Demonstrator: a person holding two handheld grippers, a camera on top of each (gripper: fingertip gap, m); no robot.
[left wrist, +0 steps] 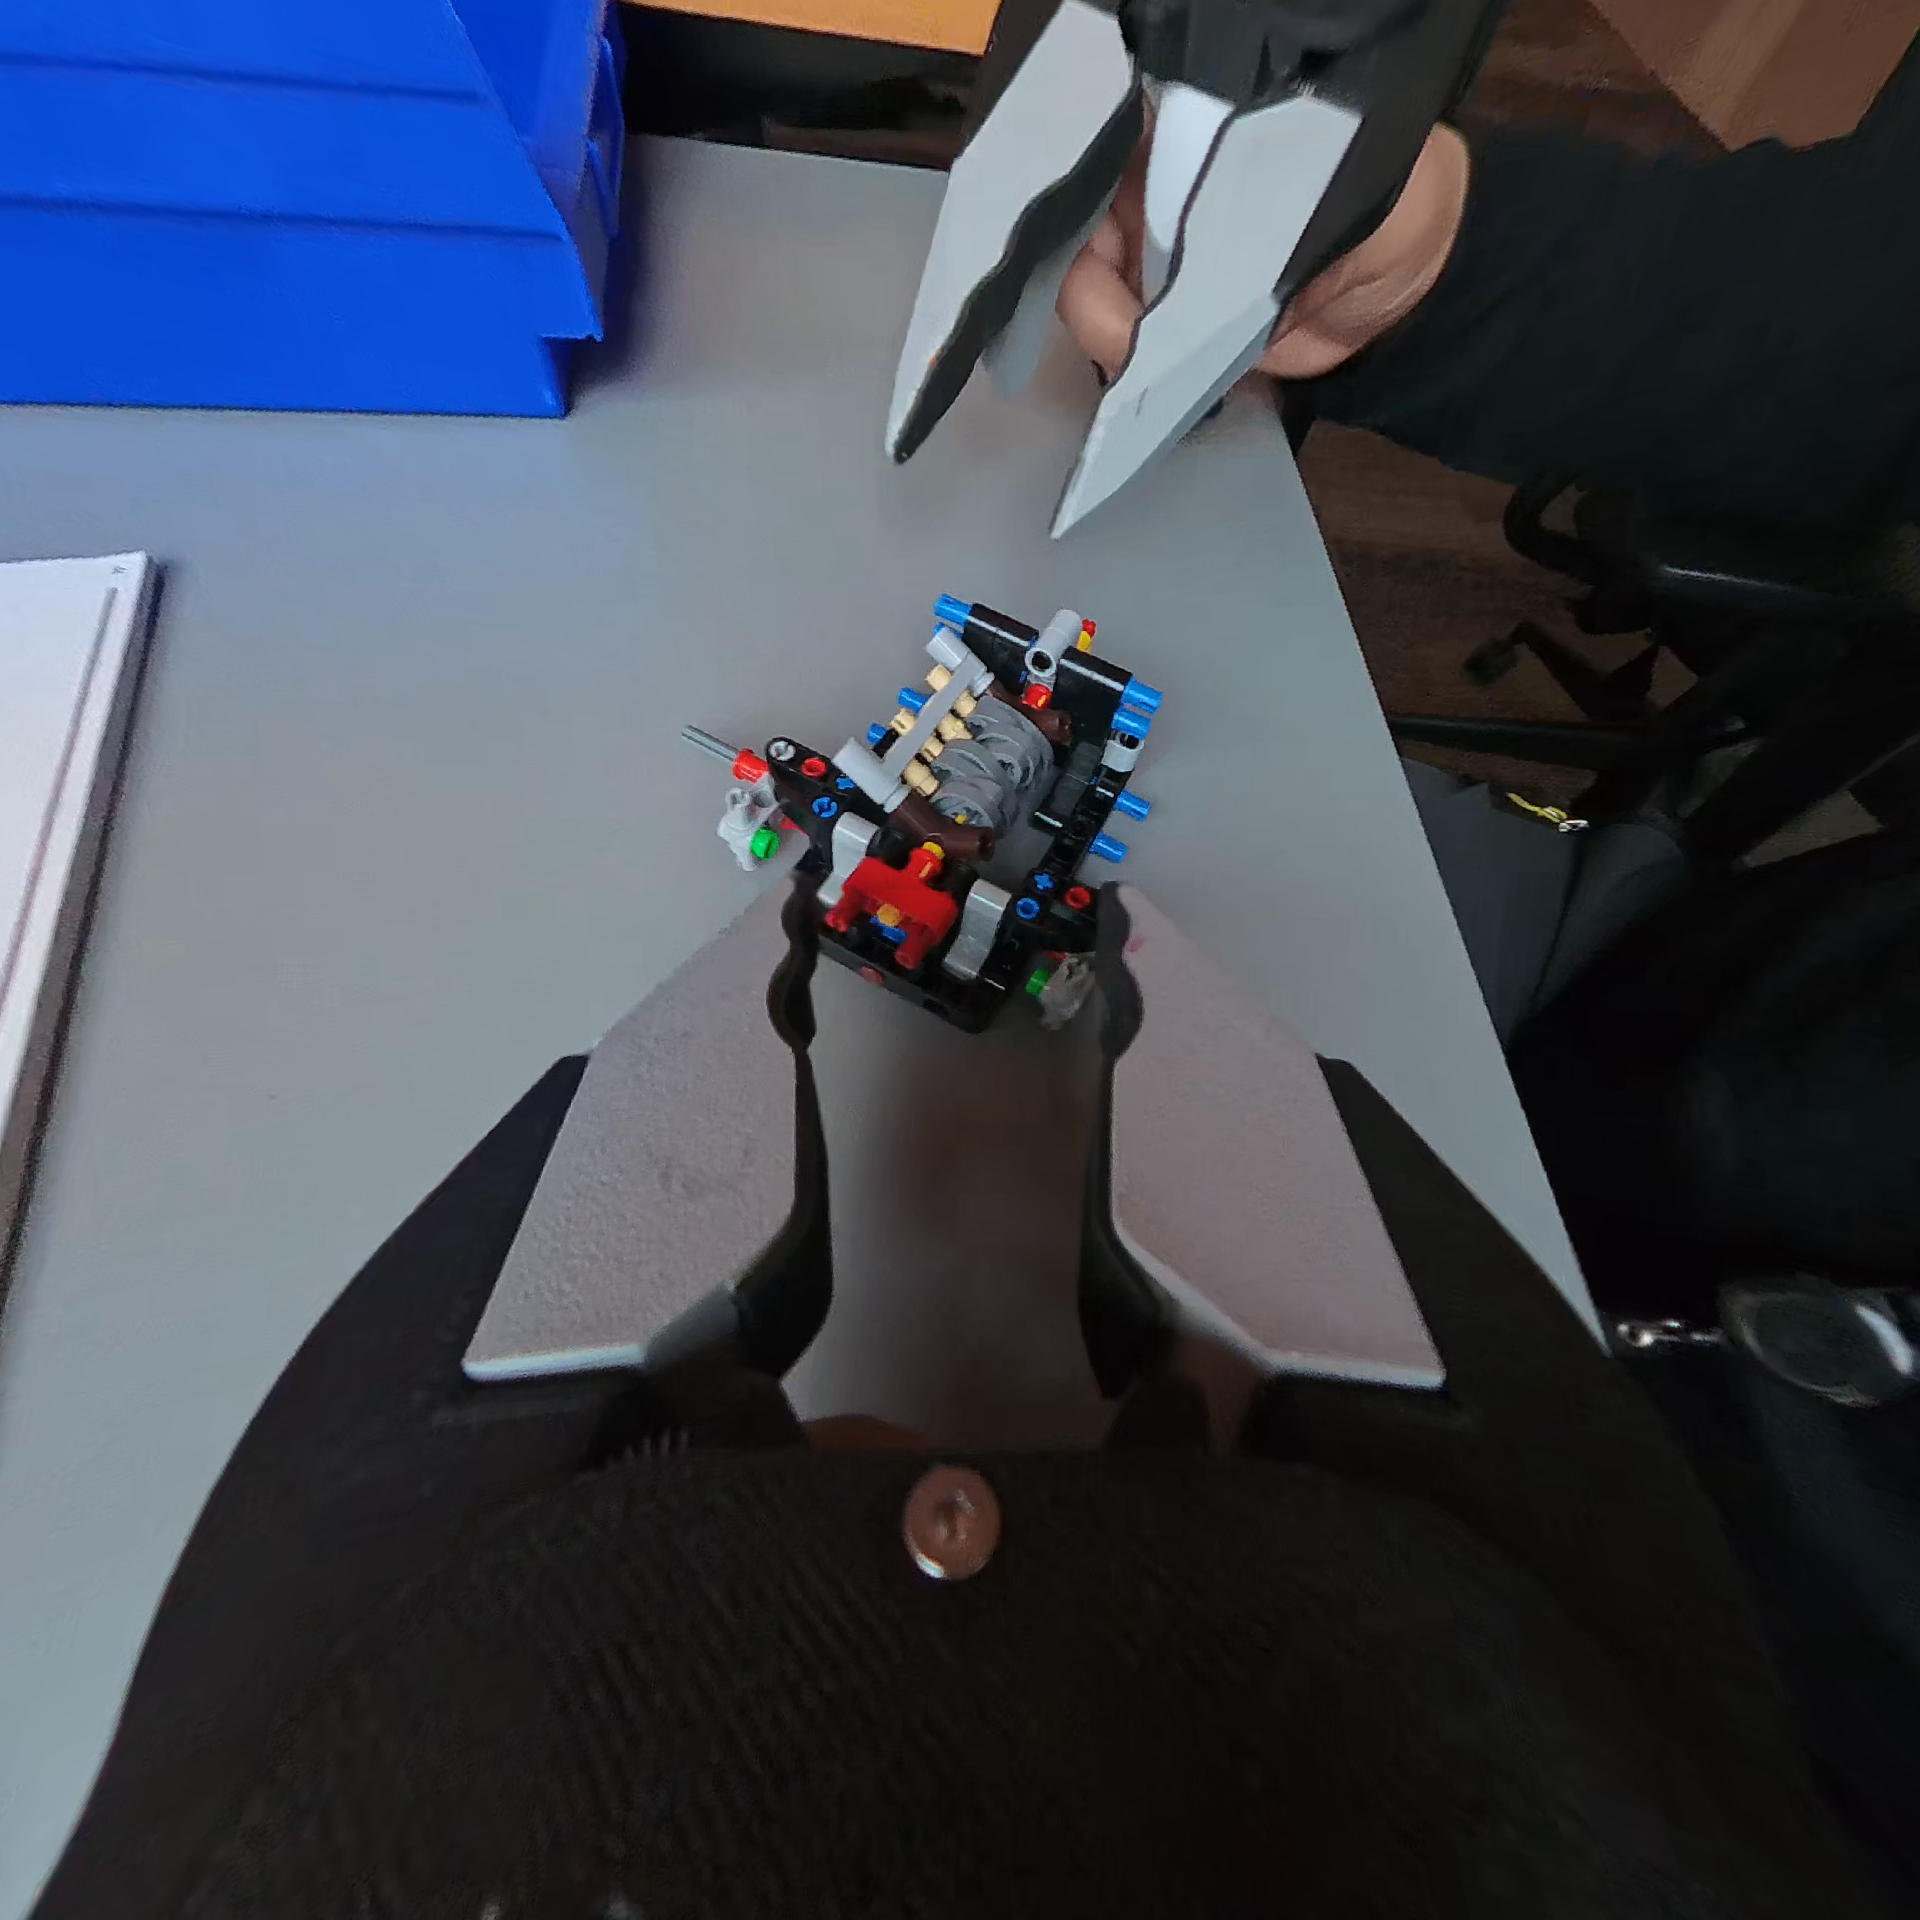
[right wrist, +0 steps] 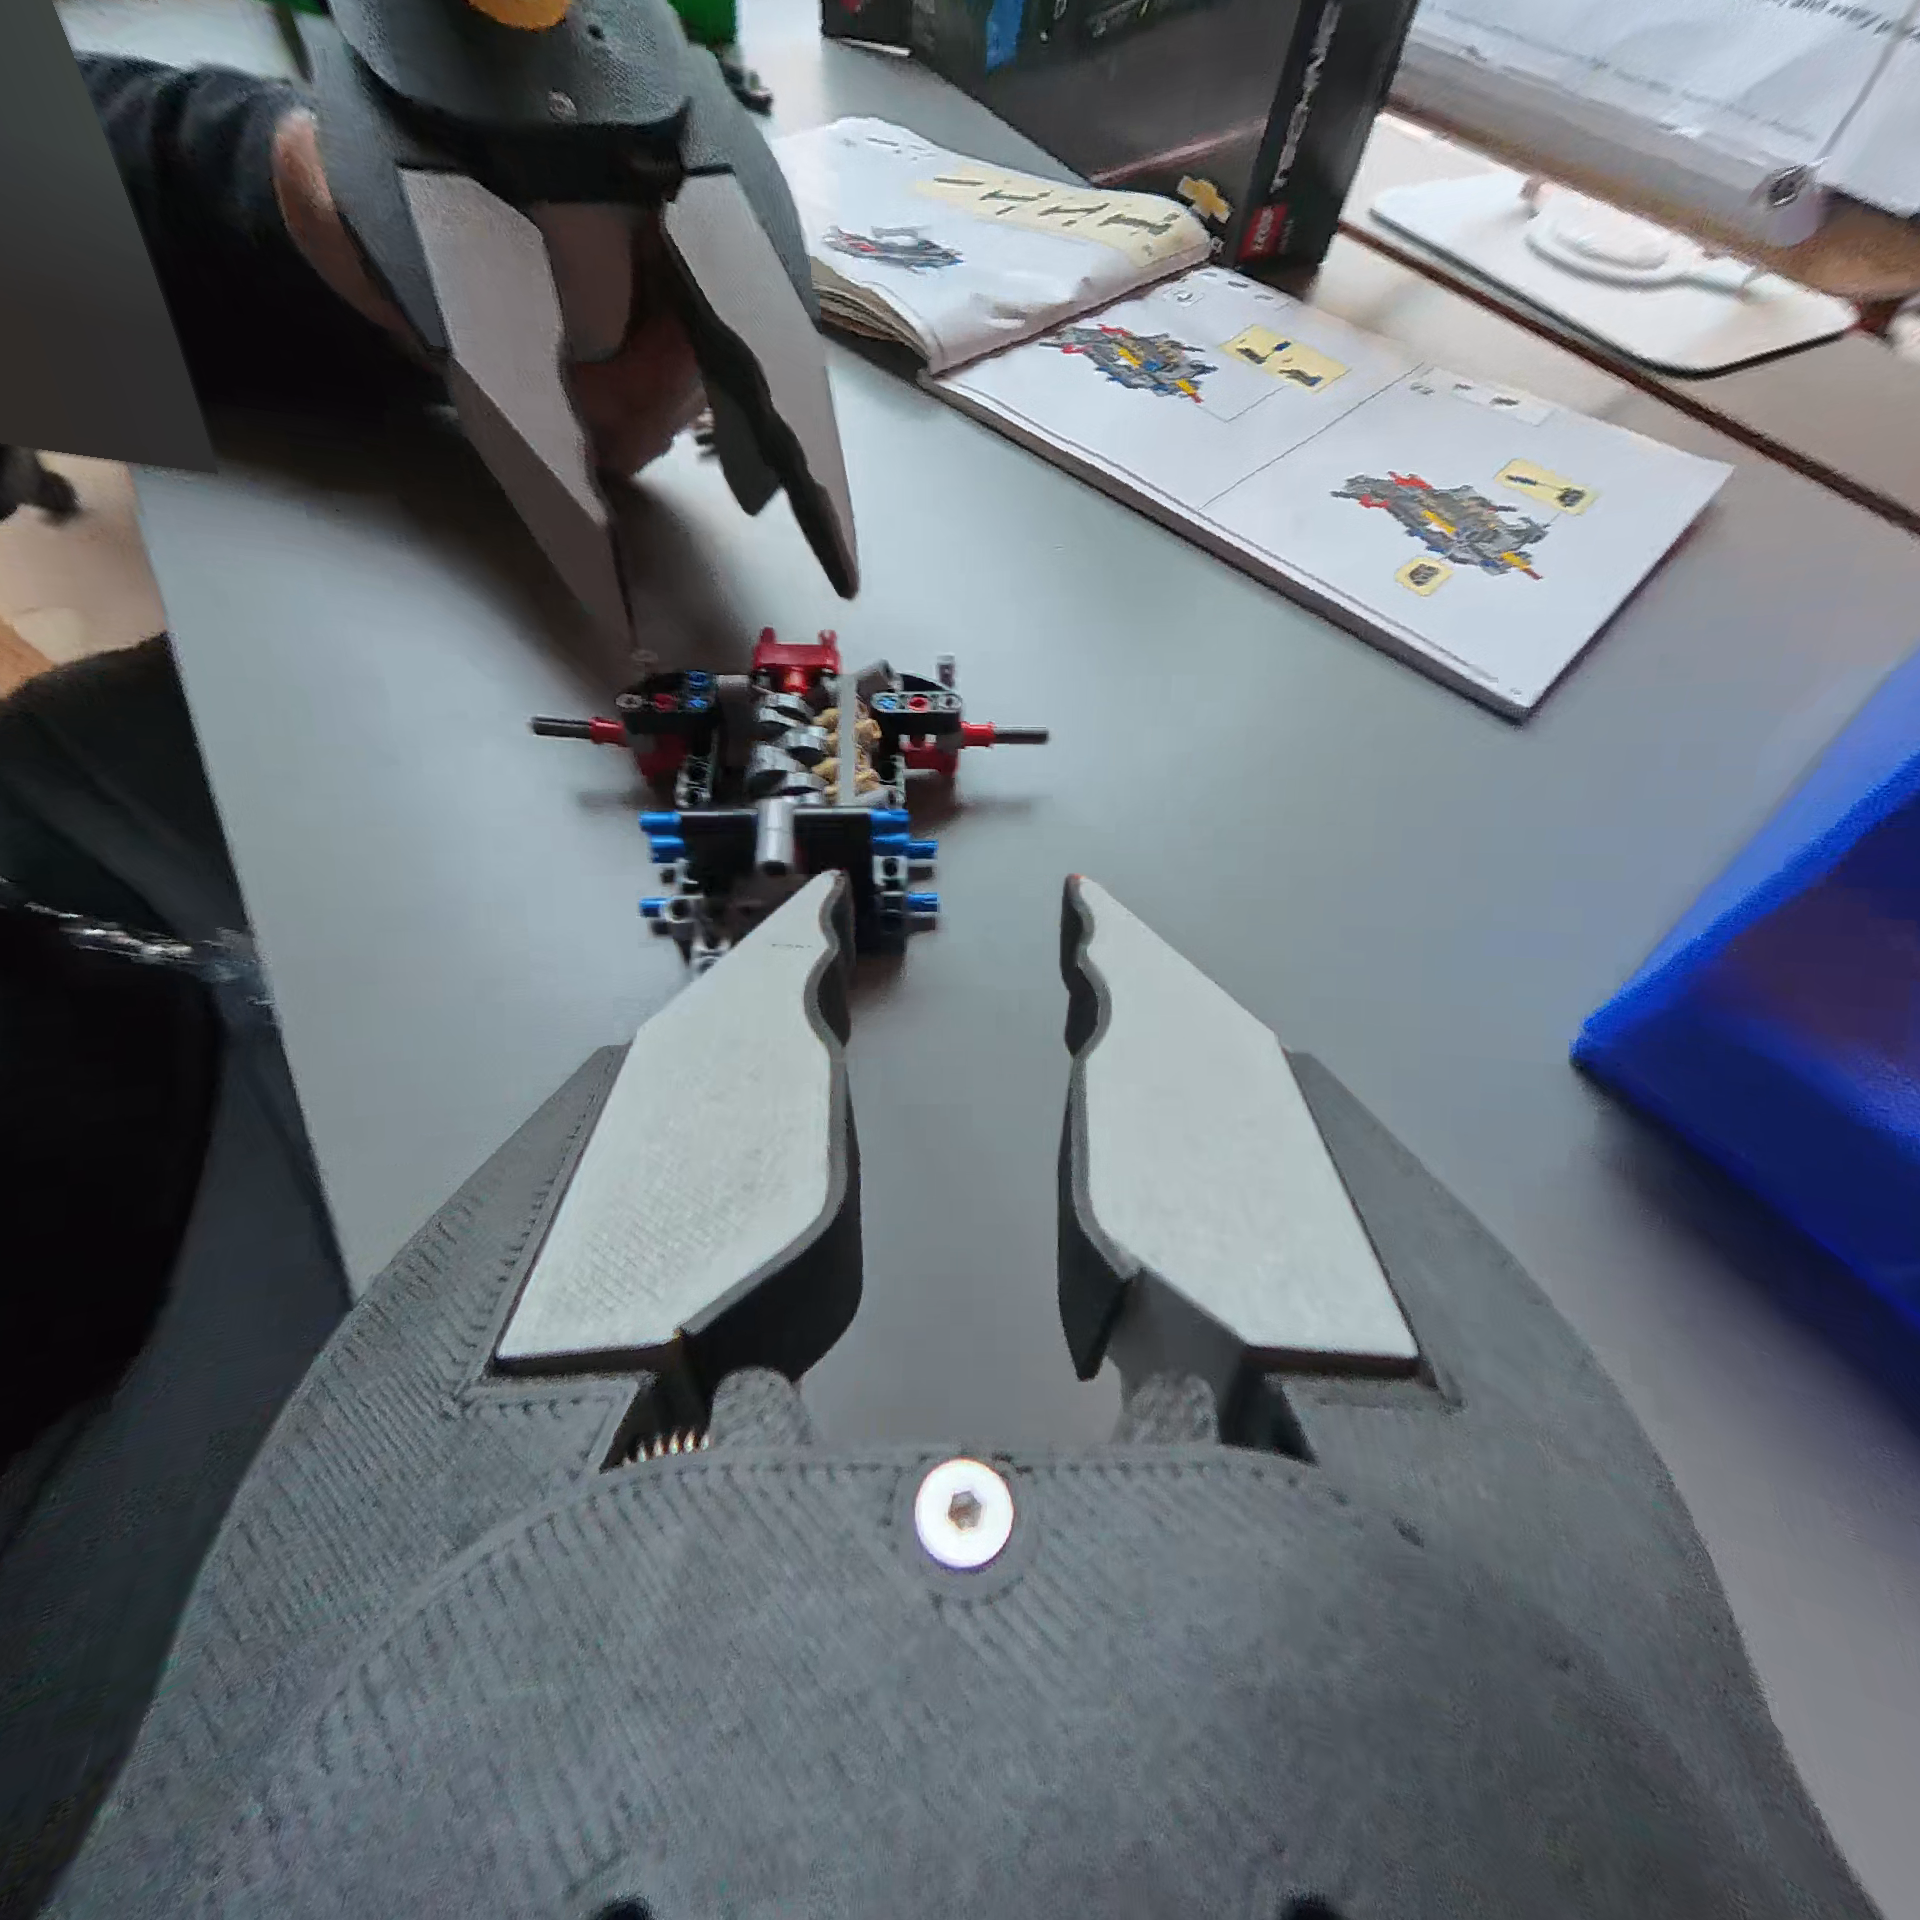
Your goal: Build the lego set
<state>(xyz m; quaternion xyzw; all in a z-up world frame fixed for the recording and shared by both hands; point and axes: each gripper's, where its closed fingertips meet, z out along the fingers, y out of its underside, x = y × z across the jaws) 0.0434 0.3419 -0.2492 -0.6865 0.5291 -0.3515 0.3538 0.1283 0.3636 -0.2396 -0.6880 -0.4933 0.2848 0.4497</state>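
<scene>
A partly built lego model [left wrist: 956, 800] of black, grey, red and blue parts, with axles sticking out at its sides, lies on the grey table [left wrist: 416, 831]. My left gripper [left wrist: 956, 914] is open, with its tips on either side of the model's red end; I cannot tell whether they touch it. My right gripper [right wrist: 954, 888] is open and empty at the model's [right wrist: 790, 769] opposite end, the one with blue pins, and its left fingertip [right wrist: 821, 935] overlaps that end. The left gripper [right wrist: 738, 613] also shows in the right wrist view, and the right gripper [left wrist: 977, 488] in the left wrist view.
Open instruction booklets [right wrist: 1351, 457] and a dark lego box [right wrist: 1195, 104] lie beyond the model. Blue bins [left wrist: 281, 208] stand at the table's far left; one [right wrist: 1787, 987] shows at the right in the right wrist view. The table edge [left wrist: 1382, 727] runs close beside the model. Some 10 cm of space lies between my two pairs of fingers.
</scene>
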